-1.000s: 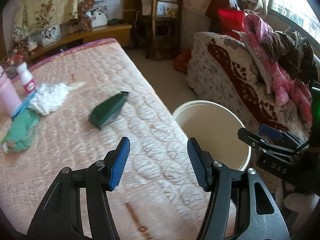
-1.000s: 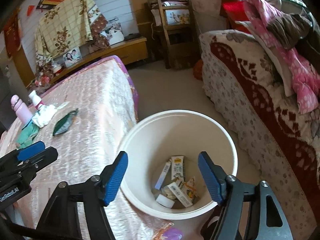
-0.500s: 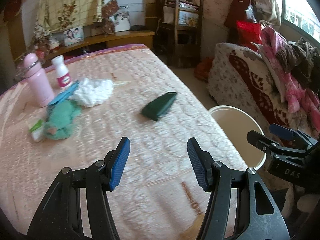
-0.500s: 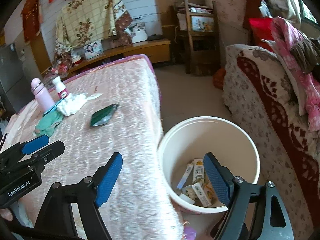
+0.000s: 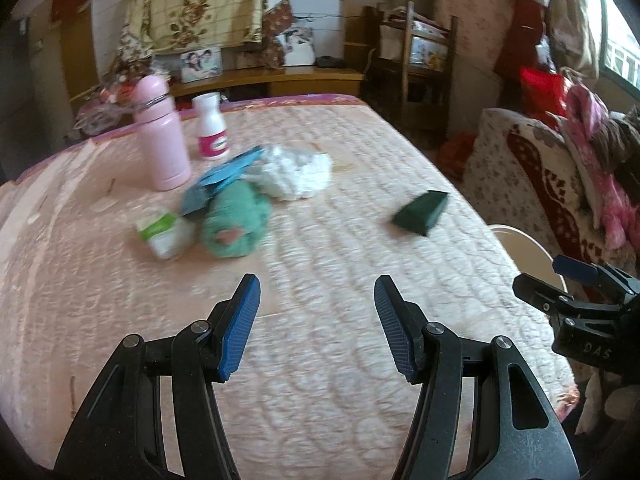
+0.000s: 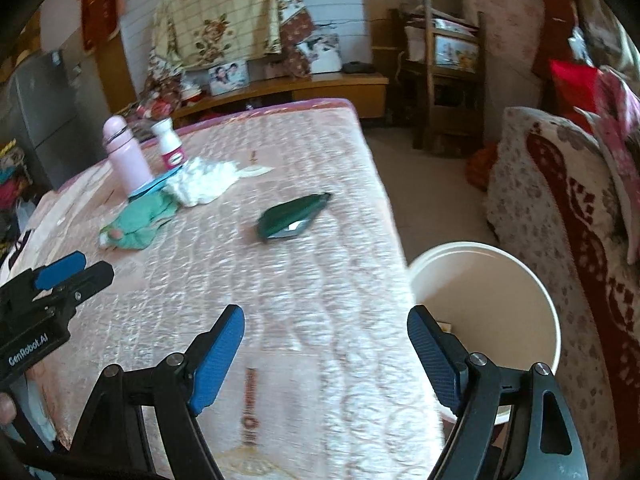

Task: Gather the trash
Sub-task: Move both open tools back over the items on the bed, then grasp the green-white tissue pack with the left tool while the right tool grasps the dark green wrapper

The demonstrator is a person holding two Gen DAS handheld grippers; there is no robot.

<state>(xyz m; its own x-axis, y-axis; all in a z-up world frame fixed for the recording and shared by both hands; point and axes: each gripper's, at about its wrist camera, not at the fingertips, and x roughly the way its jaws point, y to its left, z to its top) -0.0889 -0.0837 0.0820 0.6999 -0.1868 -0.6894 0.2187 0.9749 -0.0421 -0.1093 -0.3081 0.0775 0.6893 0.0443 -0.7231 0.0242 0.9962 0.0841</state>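
From my right gripper (image 6: 326, 354), jaws spread wide with nothing between them and having just opened further, the dark green wrapper (image 6: 292, 218) lies on the pink mattress (image 6: 304, 312) at about twelve o'clock, its long axis running from seven up toward one o'clock. My left gripper (image 5: 316, 324) is also released and empty, and from it the wrapper (image 5: 420, 216) sits off at one o'clock. I judge the right hand the nearer one, with the white bucket (image 6: 536, 280) waiting at its three o'clock beside the mattress edge.
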